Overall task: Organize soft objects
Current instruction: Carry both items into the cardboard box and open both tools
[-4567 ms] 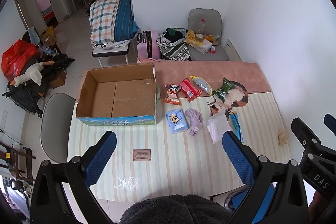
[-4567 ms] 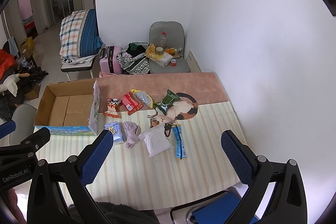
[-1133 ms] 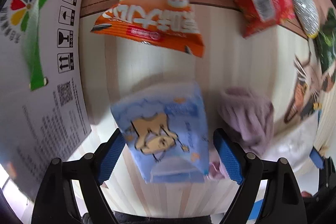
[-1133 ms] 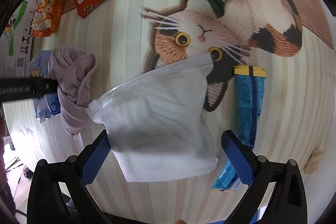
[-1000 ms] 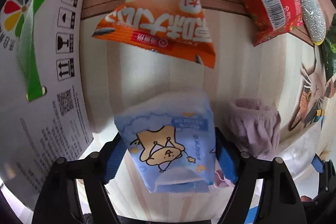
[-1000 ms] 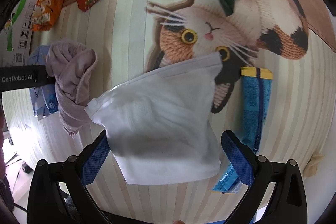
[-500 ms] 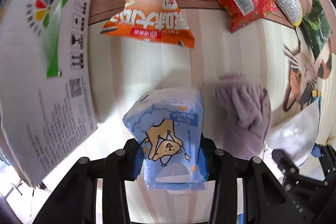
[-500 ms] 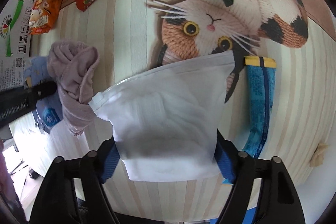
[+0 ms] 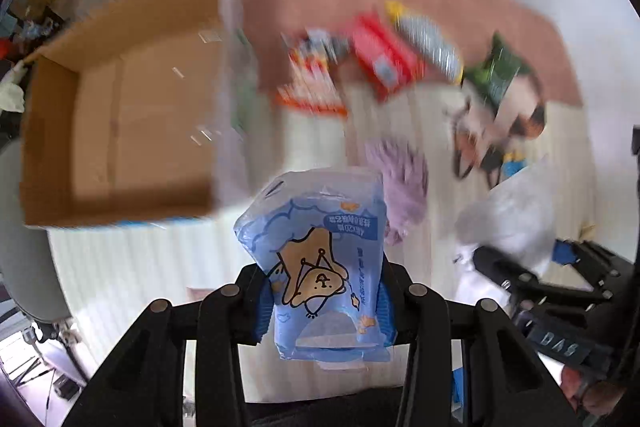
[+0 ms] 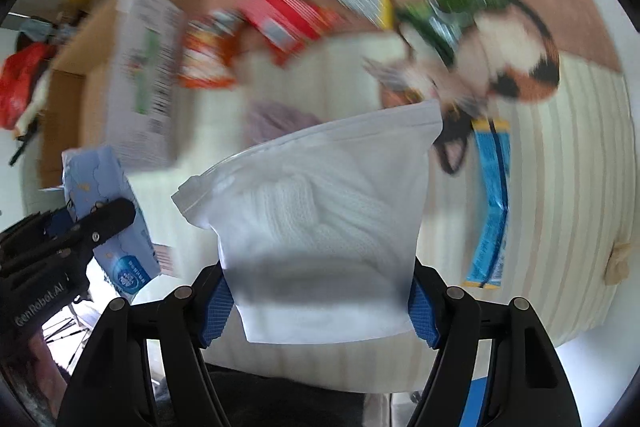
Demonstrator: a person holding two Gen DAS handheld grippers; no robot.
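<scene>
My left gripper (image 9: 325,307) is shut on a light blue tissue pack (image 9: 326,259) with a cartoon bear and holds it up above the striped table. The pack also shows in the right wrist view (image 10: 108,211). My right gripper (image 10: 320,303) is shut on a white zip bag (image 10: 324,223) with white knit fabric inside, lifted off the table. The bag shows in the left wrist view (image 9: 508,215). A purple cloth (image 9: 400,187) lies on the table between them. An open cardboard box (image 9: 128,119) stands at the left.
Snack packets lie beyond: orange (image 9: 312,83), red (image 9: 384,59), silver-yellow (image 9: 428,39), green (image 9: 500,75). A blue sachet (image 10: 490,199) lies right of the cat-face mat (image 10: 500,67). A grey chair (image 9: 24,239) stands at the table's left edge.
Both grippers have closed on their items and lifted them off the table. The views have pulled back and up, and the box now shows at the left.
</scene>
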